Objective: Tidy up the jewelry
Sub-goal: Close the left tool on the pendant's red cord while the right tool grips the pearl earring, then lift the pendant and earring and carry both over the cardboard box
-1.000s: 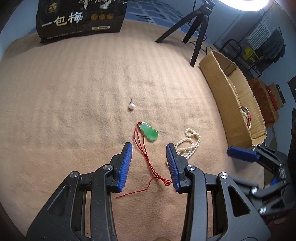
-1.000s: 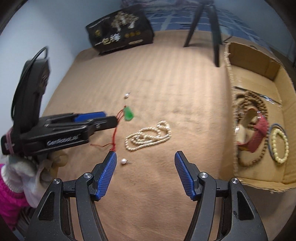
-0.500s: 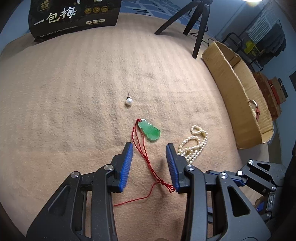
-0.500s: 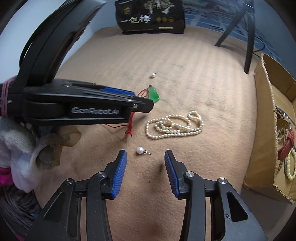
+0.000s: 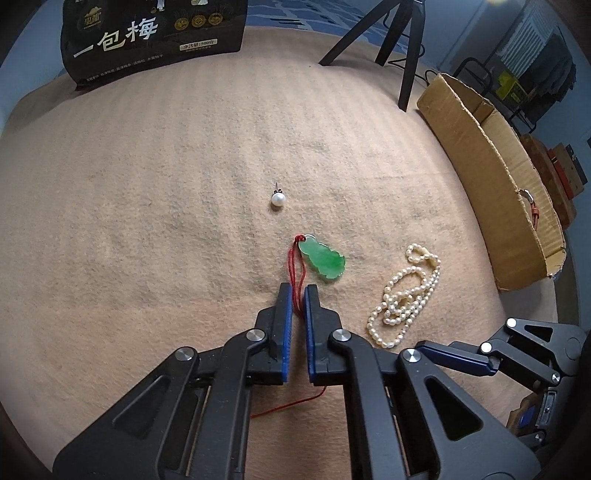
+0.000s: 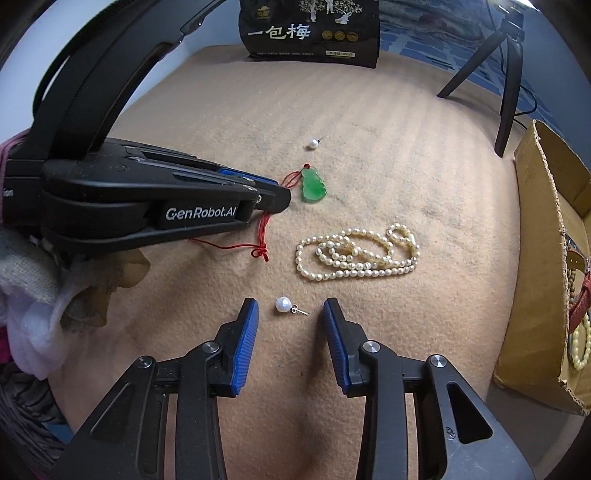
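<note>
Left tool (image 5: pixel 298 291) pinches the red cord (image 5: pixel 297 271) just beside the jade pendant (image 5: pixel 324 259). Right tool (image 6: pixel 290 317), jaws wide, flanks a pearl earring (image 6: pixel 283 305) near the pendant, on the tan worktop (image 6: pixel 406 166).

1. The red cord (image 5: pixel 297 272) of the green pendant (image 5: pixel 322 259) is running in between the blue pads of the left gripper (image 5: pixel 298 291), and the stretch between them is lying mostly hidden; a loose end is reappearing under the gripper body.
2. The cardboard box (image 5: pixel 491 177) is showing only its outer wall in the left wrist view; its contents are staying out of sight apart from a reddish strap (image 5: pixel 534 218) peeking over the rim.
3. In the right wrist view the box (image 6: pixel 539 236) is being cut off by the right edge, with a bead bracelet (image 6: pixel 580 345) only partly showing.
4. The black bag (image 6: pixel 310 29) is being cropped by the top edge, and its small print is too fine to read.
5. The gloved hand (image 6: pixel 33 295) is lying partly behind the left gripper (image 6: pixel 277 194).
</note>
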### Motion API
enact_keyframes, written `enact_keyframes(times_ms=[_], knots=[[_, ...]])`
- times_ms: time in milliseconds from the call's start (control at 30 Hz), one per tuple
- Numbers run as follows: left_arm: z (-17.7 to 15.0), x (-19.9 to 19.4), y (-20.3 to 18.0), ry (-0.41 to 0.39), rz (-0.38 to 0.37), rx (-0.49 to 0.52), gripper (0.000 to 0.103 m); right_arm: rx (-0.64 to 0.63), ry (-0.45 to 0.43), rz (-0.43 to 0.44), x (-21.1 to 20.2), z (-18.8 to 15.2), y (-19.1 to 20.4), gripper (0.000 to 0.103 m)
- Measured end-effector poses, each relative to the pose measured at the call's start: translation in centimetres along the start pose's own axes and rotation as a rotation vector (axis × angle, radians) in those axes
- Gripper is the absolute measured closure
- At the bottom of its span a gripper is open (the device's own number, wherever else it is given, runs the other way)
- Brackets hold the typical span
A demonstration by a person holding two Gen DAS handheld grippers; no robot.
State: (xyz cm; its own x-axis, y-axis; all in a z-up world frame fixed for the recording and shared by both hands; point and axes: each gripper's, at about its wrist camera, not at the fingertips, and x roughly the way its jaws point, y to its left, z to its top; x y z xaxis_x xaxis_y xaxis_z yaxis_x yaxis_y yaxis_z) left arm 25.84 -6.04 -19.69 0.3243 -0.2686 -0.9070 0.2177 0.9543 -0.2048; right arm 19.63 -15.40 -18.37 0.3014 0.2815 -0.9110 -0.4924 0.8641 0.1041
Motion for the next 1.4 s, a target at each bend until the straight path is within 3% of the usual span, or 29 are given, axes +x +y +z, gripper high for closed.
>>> enact_keyframes(times_ms=[100,167,800,967,1000,1033,1067,1133,1233,1400], knots=[[-0.1,-0.1,0.1,-0.002,0.002,0.002,0.099,-0.015,0.002,-0.02,0.3,0.1,0.5,0.076],[-0.1,-0.1,0.0,-0.002,0.003,0.002,0.1,-0.025,0.002,-0.024,0.6,0.1,0.6,0.087],[0.8,-3.1,0.7,-0.064,-0.08,-0.055,0.103,-0.002,-0.045,-0.009,-1.9,0.0,-0.4,0.088],[0.6,-2.9,0.5,-0.067,-0.027,-0.052,0.102,0.013,-0.065,-0.003,-3.0,-0.1,-0.7,0.088],[0.6,-2.5,0.5,-0.049,-0.017,-0.06,0.1,0.012,-0.065,-0.004,-3.0,-0.1,-0.7,0.088],[0.6,-2.3,0.4,-0.033,-0.013,-0.062,0.091,0.011,-0.065,-0.004,-3.0,-0.1,-0.7,0.088],[0.6,-1.9,0.3,-0.023,-0.004,-0.055,0.074,0.01,-0.064,-0.003,-3.0,-0.1,-0.7,0.088],[0.6,-1.5,-0.2,-0.039,0.022,-0.026,0.063,0.009,-0.063,-0.002,-2.9,0.0,-0.7,0.088],[0.9,-0.4,-1.3,-0.023,0.069,0.02,0.063,0.008,-0.063,-0.003,-2.9,0.0,-0.7,0.088],[1.4,0.8,-2.2,-0.031,0.079,0.035,0.063,0.011,-0.065,-0.012,-2.9,-0.2,-1.0,0.088]])
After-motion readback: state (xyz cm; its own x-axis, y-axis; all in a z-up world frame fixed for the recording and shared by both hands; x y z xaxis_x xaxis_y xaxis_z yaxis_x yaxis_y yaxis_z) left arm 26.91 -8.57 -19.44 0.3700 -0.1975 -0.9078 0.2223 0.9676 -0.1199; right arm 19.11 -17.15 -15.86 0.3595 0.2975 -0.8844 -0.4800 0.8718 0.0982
